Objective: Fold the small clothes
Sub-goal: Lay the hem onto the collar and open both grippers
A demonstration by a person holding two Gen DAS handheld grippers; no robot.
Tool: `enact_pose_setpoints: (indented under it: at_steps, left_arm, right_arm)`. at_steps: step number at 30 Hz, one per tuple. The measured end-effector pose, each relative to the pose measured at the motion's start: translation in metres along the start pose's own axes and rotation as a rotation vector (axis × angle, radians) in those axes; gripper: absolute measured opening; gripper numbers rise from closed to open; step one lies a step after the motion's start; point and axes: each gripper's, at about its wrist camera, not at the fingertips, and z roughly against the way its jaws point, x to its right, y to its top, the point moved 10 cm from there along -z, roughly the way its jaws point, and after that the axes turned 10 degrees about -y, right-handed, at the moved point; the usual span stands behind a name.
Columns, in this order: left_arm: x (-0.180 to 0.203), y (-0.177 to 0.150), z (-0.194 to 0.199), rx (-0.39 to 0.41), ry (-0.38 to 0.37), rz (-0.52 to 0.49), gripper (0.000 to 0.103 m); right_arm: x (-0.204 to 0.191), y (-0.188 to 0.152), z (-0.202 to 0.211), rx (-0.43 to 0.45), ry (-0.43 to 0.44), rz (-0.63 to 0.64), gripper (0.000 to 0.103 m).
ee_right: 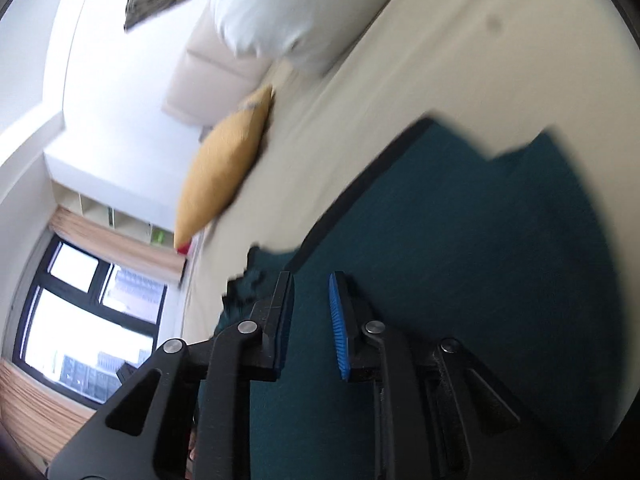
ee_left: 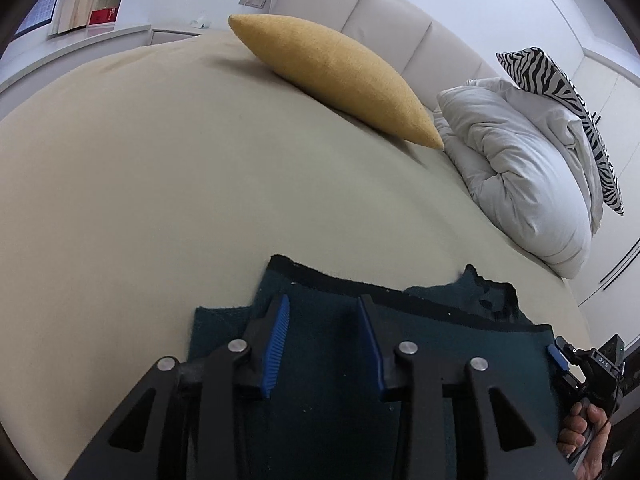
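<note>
Your left gripper (ee_left: 324, 340) hangs low over the dark teal garment (ee_left: 440, 320) on the beige bed (ee_left: 160, 180), jaws apart, empty. Your right gripper (ee_right: 311, 320), rolled sideways, gapes too.

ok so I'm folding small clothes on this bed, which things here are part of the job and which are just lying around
Part of the job:
- dark teal garment, lying on the bed
- left hand-held gripper, open above it
- right hand-held gripper, open above it

Just lying about:
- yellow cushion
- white duvet, bunched up
- zebra-print pillow
- beige bed sheet, only the work surface
</note>
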Motion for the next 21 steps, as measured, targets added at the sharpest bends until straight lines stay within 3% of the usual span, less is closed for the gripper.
enact_pose_setpoints:
  at_steps: [7,9,11,12,14,16,18,20,21]
  left_arm:
    - [0.0,0.001,0.019,0.005,-0.025,0.043,0.038]
    - [0.008,-0.001,0.037,0.025,0.008,0.008,0.048]
    - [0.023,-0.008,0.058,0.051,0.006,-0.022,0.052]
    - [0.039,-0.016,0.069,0.053,-0.039,-0.031,0.053]
    - [0.062,-0.03,0.08,0.044,-0.074,-0.079,0.055]
    - [0.081,-0.049,0.091,0.037,-0.072,-0.135,0.059]
    - [0.085,-0.064,0.095,0.024,-0.073,-0.15,0.063]
    - [0.074,-0.076,0.091,0.003,-0.044,-0.144,0.063]
    - [0.059,-0.082,0.087,-0.013,-0.028,-0.102,0.063]
  right_arm:
    - [0.054,0.029,0.059,0.14,-0.188,-0.029,0.021]
    - [0.063,0.025,0.083,0.151,-0.221,-0.042,0.025]
    - [0.056,0.013,0.099,0.155,-0.216,-0.011,0.025]
    - [0.052,0.008,0.111,0.157,-0.198,-0.001,0.025]
    - [0.033,-0.01,0.126,0.141,-0.121,0.032,0.025]
    - [0.022,-0.024,0.137,0.145,-0.163,0.1,0.03]
    - [0.022,-0.037,0.145,0.179,-0.298,0.191,0.039]
    - [0.027,-0.047,0.153,0.195,-0.355,0.233,0.058]
    - [0.037,-0.053,0.158,0.198,-0.359,0.231,0.06]
